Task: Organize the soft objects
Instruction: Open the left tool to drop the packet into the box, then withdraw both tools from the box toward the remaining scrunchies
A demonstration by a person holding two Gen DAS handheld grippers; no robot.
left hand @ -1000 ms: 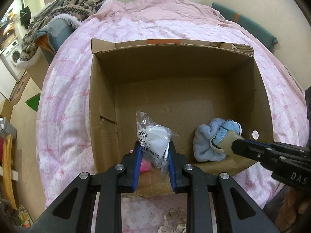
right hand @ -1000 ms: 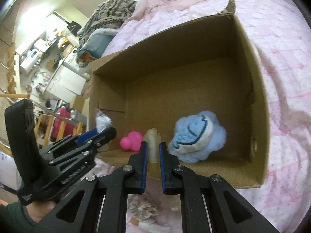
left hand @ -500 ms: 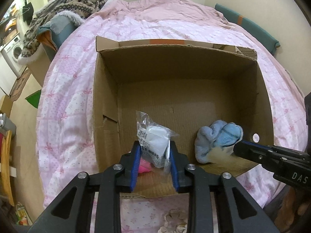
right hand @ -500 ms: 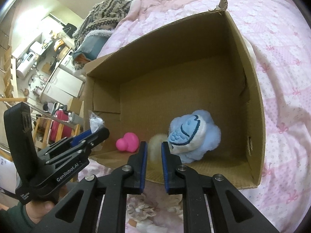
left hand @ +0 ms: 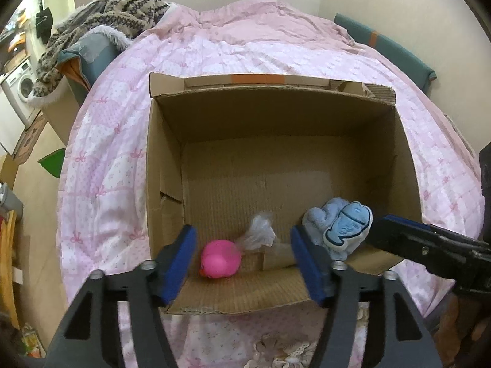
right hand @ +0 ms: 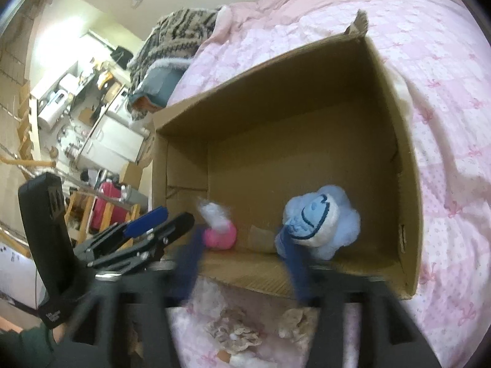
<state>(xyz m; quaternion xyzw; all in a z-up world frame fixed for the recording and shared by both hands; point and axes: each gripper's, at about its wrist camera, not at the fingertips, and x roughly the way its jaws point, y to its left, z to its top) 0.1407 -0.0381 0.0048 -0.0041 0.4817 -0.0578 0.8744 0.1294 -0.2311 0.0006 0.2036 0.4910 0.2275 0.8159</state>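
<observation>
An open cardboard box (left hand: 165, 165) (right hand: 408, 184) lies on a pink bed. Inside, near the front wall, sit a pink soft toy (left hand: 219, 259) (right hand: 219, 239), a clear plastic bag of white stuff (left hand: 257, 236) (right hand: 214, 213) falling beside it, and a light blue plush (left hand: 340, 230) (right hand: 319, 224). My left gripper (left hand: 245, 263) is open and empty above the box's front edge. My right gripper (right hand: 245, 263) is open, blurred, just in front of the blue plush. Each gripper shows in the other's view: the right (left hand: 429, 251), the left (right hand: 147, 230).
A lacy cloth (left hand: 282, 352) (right hand: 236, 334) lies on the bed in front of the box. A patterned blanket heap (left hand: 101, 24) (right hand: 181, 33) sits at the bed's far left. A teal cushion (left hand: 386, 46) lies along the far right wall.
My left gripper has opened and let go of the plastic bag, which drops into the box by the pink toy. My right gripper has opened and released the beige item.
</observation>
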